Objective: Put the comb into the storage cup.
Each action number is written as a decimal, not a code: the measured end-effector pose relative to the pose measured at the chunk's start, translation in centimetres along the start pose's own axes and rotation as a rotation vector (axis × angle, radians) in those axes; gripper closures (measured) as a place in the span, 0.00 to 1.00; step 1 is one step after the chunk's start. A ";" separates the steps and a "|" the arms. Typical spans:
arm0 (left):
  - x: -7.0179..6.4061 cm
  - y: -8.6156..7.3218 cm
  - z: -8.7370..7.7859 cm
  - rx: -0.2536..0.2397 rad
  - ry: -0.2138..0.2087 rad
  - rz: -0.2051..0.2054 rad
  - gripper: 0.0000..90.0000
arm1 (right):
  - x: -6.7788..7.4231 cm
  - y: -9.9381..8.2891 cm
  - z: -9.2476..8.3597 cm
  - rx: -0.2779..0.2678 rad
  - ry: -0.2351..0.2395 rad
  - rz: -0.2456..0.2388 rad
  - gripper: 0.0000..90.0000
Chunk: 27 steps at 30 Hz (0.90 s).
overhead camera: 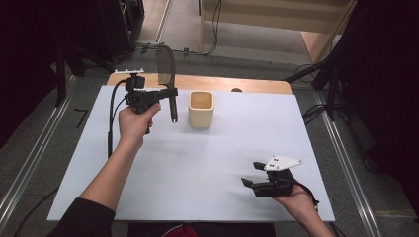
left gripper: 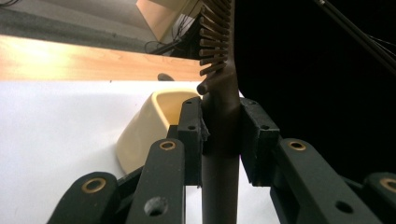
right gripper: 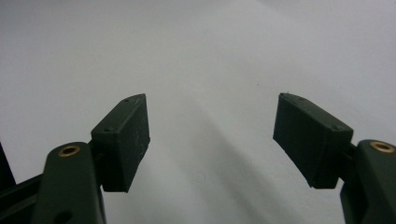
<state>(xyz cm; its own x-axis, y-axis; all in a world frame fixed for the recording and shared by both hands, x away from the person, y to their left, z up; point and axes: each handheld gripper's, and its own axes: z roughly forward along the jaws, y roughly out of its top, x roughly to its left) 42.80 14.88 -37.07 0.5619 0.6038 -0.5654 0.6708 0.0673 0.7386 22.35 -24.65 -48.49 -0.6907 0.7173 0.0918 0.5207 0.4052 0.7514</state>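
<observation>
1. Right gripper (overhead camera: 253,174) sits low at the near right corner of the white rectangular table top (overhead camera: 237,148); jaws spread wide, nothing between them, bare white surface under them in the right gripper view.
2. Near edge and right edge of table are close to that gripper; the middle of the table is open room.
3. Left gripper (overhead camera: 165,93) is raised over the far left part, clamped tight on the handle of a dark long-handled brush with a curved bristled head (overhead camera: 170,79); handle hangs down, bristle head up.
4. Left gripper view: pads (left gripper: 190,135) press both sides of the brush handle (left gripper: 222,130).
5. Cream square-mouthed plastic cup (overhead camera: 201,108) stands upright just beside the brush, apart from it; inside looks empty.
6. Wooden strip (overhead camera: 222,83) runs along the far table edge.
7. No readable writing.
</observation>
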 end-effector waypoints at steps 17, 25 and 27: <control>-1.0 1.9 2.2 -0.078 -0.004 0.067 0.81 | 0.0 0.1 -0.2 -0.010 -0.010 -0.002 0.28; -1.4 2.7 4.1 -0.083 0.000 0.099 0.81 | 0.0 0.1 -0.3 -0.010 -0.010 -0.004 0.28; -1.3 2.8 4.5 -0.082 -0.005 0.095 0.81 | 0.0 0.1 -0.3 -0.012 -0.009 -0.002 0.28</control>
<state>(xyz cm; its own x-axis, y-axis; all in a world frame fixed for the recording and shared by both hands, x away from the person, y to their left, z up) 46.14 10.73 -35.88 0.6238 0.6068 -0.4927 0.5721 0.0749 0.8167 22.27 -24.76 -48.21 -0.6873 0.7215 0.0842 0.5133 0.4003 0.7591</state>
